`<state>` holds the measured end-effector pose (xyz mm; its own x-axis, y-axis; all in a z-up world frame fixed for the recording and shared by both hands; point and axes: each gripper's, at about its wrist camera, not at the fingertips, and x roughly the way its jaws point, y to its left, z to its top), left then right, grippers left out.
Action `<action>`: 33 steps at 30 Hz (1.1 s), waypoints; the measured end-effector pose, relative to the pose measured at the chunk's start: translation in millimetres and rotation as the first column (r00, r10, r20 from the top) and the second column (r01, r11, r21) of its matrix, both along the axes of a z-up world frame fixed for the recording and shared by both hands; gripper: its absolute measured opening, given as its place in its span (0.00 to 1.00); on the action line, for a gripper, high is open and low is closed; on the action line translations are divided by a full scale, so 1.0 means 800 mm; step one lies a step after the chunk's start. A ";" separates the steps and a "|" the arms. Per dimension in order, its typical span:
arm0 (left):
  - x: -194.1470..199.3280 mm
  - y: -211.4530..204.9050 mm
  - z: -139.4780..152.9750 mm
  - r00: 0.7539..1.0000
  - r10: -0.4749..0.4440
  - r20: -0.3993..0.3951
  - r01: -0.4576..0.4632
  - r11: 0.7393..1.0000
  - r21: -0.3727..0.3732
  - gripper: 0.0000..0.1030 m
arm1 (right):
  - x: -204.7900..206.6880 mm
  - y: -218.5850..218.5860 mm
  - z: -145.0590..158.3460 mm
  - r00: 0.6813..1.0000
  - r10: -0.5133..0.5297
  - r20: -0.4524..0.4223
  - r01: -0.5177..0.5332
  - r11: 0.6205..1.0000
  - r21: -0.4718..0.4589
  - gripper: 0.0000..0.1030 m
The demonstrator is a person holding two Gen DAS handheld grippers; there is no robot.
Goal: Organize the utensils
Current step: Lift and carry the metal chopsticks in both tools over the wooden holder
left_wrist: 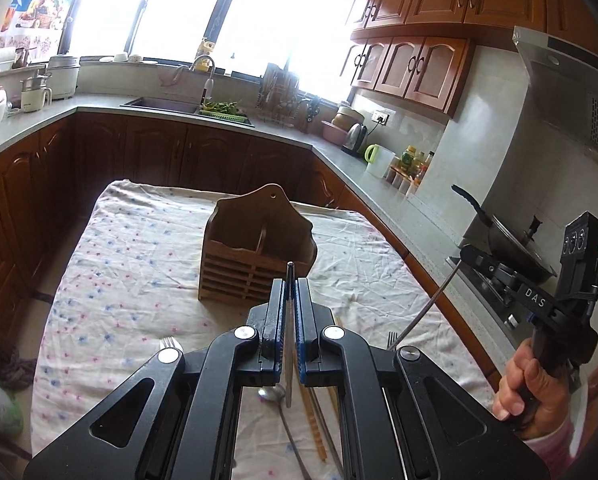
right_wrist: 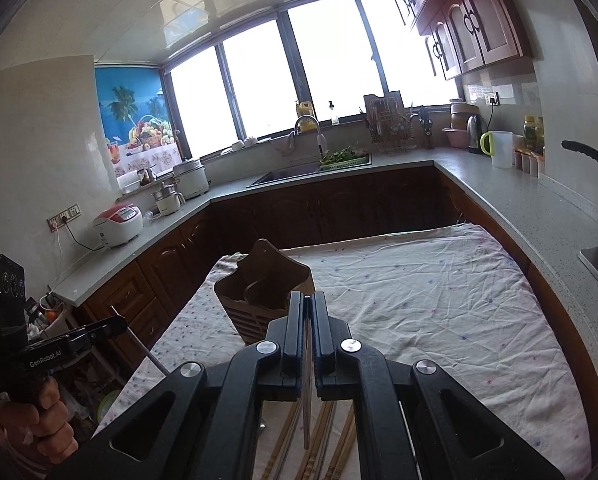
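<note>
Wooden slatted utensil caddy (left_wrist: 255,256) sits mid-surface; our left tongs (left_wrist: 290,300) and right tongs (right_wrist: 307,320) each pinch a thin metal utensil, which could slip or miss a compartment.

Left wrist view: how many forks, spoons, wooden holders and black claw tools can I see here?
Forks: 2, left fork, right fork tines
Spoons: 1, spoon
Wooden holders: 1, wooden holder
Claw tools (grippers): 2, left gripper, right gripper, each shut on a metal utensil
Total: 6
</note>
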<state>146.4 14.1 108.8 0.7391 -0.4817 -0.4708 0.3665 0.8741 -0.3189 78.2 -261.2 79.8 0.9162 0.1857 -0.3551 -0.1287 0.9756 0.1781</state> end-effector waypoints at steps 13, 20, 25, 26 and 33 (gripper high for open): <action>0.027 0.019 0.042 0.995 0.061 0.082 -0.059 0.998 -0.023 0.03 | 0.028 0.010 0.031 0.997 0.025 0.080 -0.028 0.999 0.034 0.04; 0.062 0.032 0.087 0.976 0.124 0.177 -0.118 0.992 -0.042 0.03 | 0.062 0.020 0.071 0.987 0.032 0.157 -0.039 0.998 0.045 0.03; 0.101 0.036 0.113 0.959 0.162 0.235 -0.153 0.987 -0.053 0.03 | 0.103 0.026 0.094 0.979 0.022 0.202 -0.032 0.998 0.045 0.04; 0.111 0.036 0.115 0.956 0.168 0.239 -0.159 0.986 -0.053 0.03 | 0.114 0.026 0.095 0.979 0.021 0.203 -0.031 0.998 0.045 0.04; 0.189 0.032 0.076 0.961 0.212 0.180 -0.201 0.977 -0.076 0.03 | 0.183 0.031 0.060 0.988 0.013 0.152 -0.021 0.998 0.052 0.04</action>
